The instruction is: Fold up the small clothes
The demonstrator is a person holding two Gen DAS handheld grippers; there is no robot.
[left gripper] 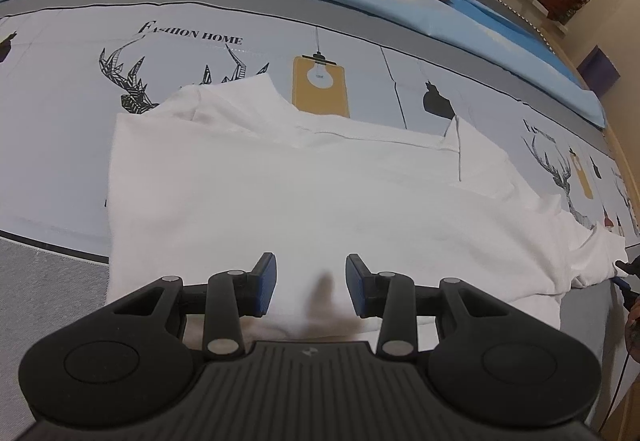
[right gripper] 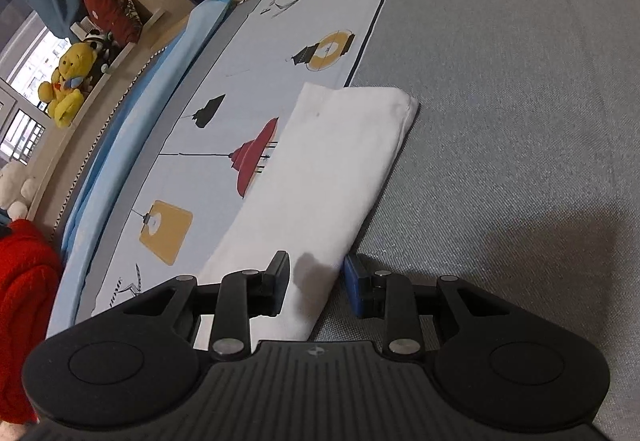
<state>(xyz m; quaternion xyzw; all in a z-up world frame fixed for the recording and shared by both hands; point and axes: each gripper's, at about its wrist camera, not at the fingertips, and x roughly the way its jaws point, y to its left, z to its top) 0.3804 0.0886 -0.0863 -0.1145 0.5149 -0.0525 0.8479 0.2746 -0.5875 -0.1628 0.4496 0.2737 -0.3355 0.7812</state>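
Both grippers over the white garment on the bed, jaws parted, gripping nothing.

Left gripper (left gripper: 311, 283) hovers above the garment's (left gripper: 304, 201) near hem, lower centre of frame; pads clear. Our right gripper (right gripper: 316, 283) straddles the folded edge of the cloth, lower centre; we see gaps both sides. Printed bedsheet (left gripper: 60, 121) underneath.

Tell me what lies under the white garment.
The white garment lies on a printed bedsheet with deer and lamp motifs; its near edge lies on grey fabric. Whatever is directly beneath the cloth is covered, so nothing more can be told.
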